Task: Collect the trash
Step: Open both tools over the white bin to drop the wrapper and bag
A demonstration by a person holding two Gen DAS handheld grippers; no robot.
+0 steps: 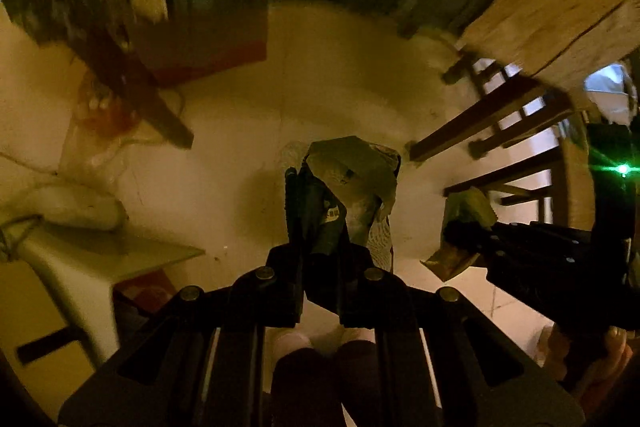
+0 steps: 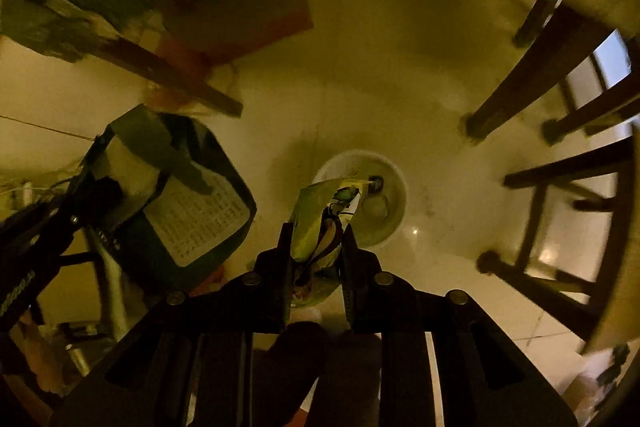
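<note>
Dark green wrapper [image 1: 352,171], crumpled, pinched between jaws of left gripper [image 1: 320,223], pointing steeply down over pale tiled floor [image 1: 248,115]. Yellow-green snack packet [image 2: 320,223] clamped in jaws of right gripper [image 2: 316,247], directly above white bin [image 2: 390,211] on floor. Dark wooden chair legs [image 2: 516,95] just right of bin. Blurred red mat [image 1: 208,59] farther off.

Dark green packet [image 1: 352,167] with white printed panel; yellow-green wrapper [image 2: 316,223]; white bin [image 2: 384,203].
</note>
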